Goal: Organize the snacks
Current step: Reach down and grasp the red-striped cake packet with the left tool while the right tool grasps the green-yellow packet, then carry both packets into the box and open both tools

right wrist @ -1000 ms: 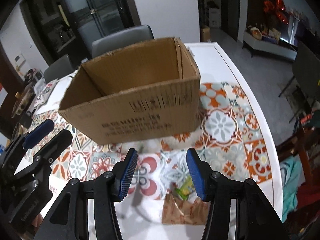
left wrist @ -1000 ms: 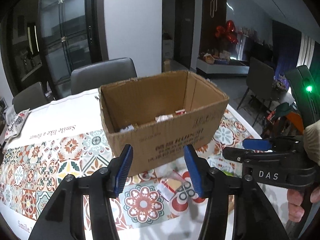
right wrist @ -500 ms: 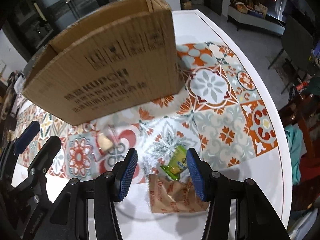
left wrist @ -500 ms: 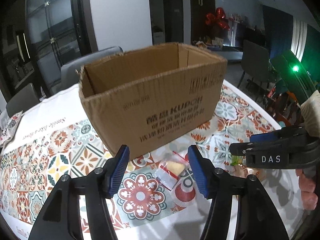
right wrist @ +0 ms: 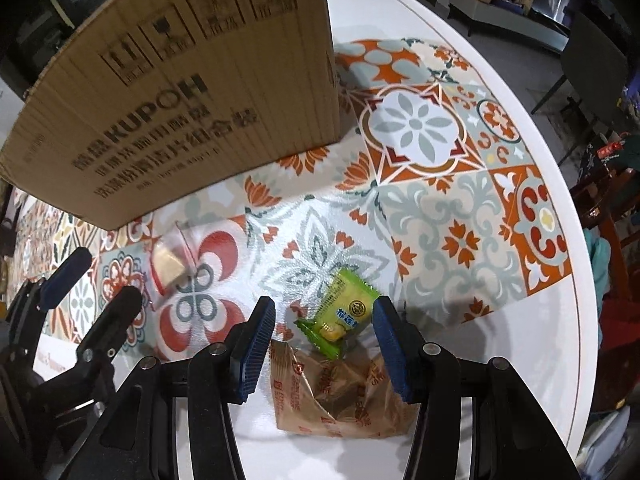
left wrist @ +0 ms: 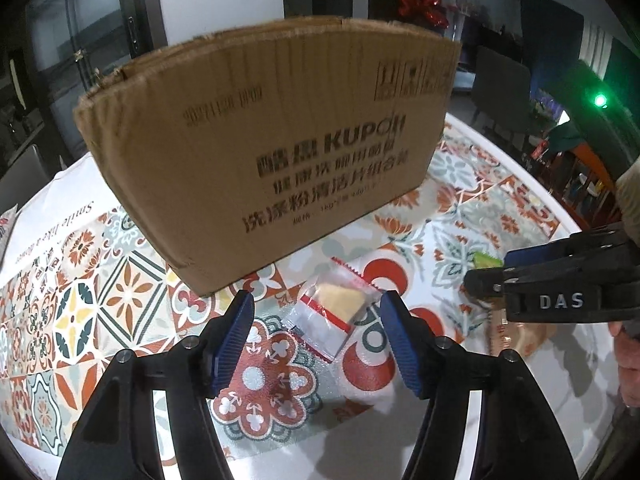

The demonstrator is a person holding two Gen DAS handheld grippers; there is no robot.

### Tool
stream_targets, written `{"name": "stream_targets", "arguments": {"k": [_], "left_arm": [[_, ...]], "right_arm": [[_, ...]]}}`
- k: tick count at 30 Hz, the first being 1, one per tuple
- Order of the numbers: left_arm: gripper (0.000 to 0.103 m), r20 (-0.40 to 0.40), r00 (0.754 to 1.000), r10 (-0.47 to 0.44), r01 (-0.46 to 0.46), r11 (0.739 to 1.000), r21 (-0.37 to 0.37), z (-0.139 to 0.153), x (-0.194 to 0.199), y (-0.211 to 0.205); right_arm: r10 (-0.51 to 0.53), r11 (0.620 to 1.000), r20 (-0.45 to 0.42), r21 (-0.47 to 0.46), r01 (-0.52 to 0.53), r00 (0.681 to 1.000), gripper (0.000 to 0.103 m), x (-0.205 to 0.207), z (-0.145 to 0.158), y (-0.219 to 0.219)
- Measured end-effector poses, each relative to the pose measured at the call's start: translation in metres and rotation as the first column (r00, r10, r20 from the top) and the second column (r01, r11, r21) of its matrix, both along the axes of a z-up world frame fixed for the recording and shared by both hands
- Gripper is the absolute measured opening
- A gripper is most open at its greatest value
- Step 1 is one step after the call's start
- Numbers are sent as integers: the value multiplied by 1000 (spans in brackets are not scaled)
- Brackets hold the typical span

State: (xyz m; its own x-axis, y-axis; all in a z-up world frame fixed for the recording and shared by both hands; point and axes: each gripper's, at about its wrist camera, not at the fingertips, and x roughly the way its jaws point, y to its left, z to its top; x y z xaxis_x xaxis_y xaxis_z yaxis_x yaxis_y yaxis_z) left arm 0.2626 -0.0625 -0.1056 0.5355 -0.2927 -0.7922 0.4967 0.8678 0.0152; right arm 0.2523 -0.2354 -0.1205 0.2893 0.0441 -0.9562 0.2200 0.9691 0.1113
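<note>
Left gripper (left wrist: 316, 336) fingers spread wide, empty, above a clear red-edged snack packet (left wrist: 334, 312). Right gripper (right wrist: 324, 332) likewise open, straddling a green snack packet (right wrist: 340, 314). Both look light, crinkly and slippery; pinch the middle. Cardboard box (left wrist: 272, 152) just beyond.

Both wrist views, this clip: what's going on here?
A person with a handheld gripper in each hand is sorting snacks beside a cardboard box on a patterned tablecloth. The left gripper is open, with a clear packet holding a yellow piece on the cloth between its fingers. The right gripper is open around a green snack packet, which partly overlaps a brown wrapper. Neither packet is gripped yet.
</note>
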Motion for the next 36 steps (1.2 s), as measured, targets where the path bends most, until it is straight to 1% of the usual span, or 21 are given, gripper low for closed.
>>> {"name": "stream_targets", "arguments": {"k": [7, 10, 12, 14, 15, 18, 19, 20, 22, 24, 25, 26, 30, 32, 33, 36], "left_arm": [[66, -21, 1000, -1, 2, 1000, 11, -13, 7, -6], [66, -41, 999, -1, 1, 1000, 3, -17, 11, -8], [66, -56, 998, 0, 0, 1000, 1, -20, 14, -10], [67, -59, 998, 2, -1, 1000, 8, -22, 15, -11], [67, -62, 998, 2, -2, 1000, 11, -23, 16, -11], [66, -82, 997, -5, 6, 1000, 3, -27, 18, -14], [61, -94, 996, -4, 4, 1000, 0, -29, 18, -15], [49, -109, 994, -1, 1, 1000, -7, -31, 18, -15], [44, -105, 994, 10, -11, 1000, -9, -30, 17, -14], [44, -108, 994, 10, -12, 1000, -14, -30, 16, -14], [40, -108, 994, 13, -14, 1000, -13, -30, 15, -14], [32, -104, 994, 17, -18, 1000, -12, -29, 15, -14], [28, -107, 994, 37, -40, 999, -25, -27, 14, -11], [27, -101, 994, 49, -54, 998, -39, -21, 11, -6], [27, -107, 993, 58, -64, 996, -55, -18, 10, -2], [26, -115, 990, 81, -90, 993, -74, -13, 5, 6]], "right_arm": [[12, 1000, -11, 18, -12, 1000, 51, 1, -7, 3], [36, 999, -2, 31, -36, 999, 43, 5, -12, 9], [58, 998, 4, 40, -58, 998, 42, 6, -13, 16], [64, 997, 7, 50, -64, 998, 37, 6, -14, 19], [65, 997, 9, 51, -65, 998, 36, 6, -14, 21], [70, 996, 11, 47, -70, 998, 30, 6, -14, 25], [71, 996, 12, 45, -71, 997, 27, 5, -14, 25], [73, 996, 12, 42, -74, 997, 24, 4, -15, 26], [66, 997, 14, 36, -67, 998, 17, 4, -14, 28], [63, 997, 20, 40, -63, 998, 15, 5, -13, 27], [60, 997, 21, 46, -61, 998, 15, 4, -13, 27], [64, 997, 28, 51, -66, 998, 15, 4, -12, 27], [77, 994, 27, 70, -79, 997, 15, 5, -14, 20], [82, 993, 34, 82, -85, 996, 11, 6, -14, 19], [89, 992, 38, 90, -92, 995, 10, 8, -12, 19], [96, 987, 50, 125, -102, 994, 8, 11, -11, 22]]}}
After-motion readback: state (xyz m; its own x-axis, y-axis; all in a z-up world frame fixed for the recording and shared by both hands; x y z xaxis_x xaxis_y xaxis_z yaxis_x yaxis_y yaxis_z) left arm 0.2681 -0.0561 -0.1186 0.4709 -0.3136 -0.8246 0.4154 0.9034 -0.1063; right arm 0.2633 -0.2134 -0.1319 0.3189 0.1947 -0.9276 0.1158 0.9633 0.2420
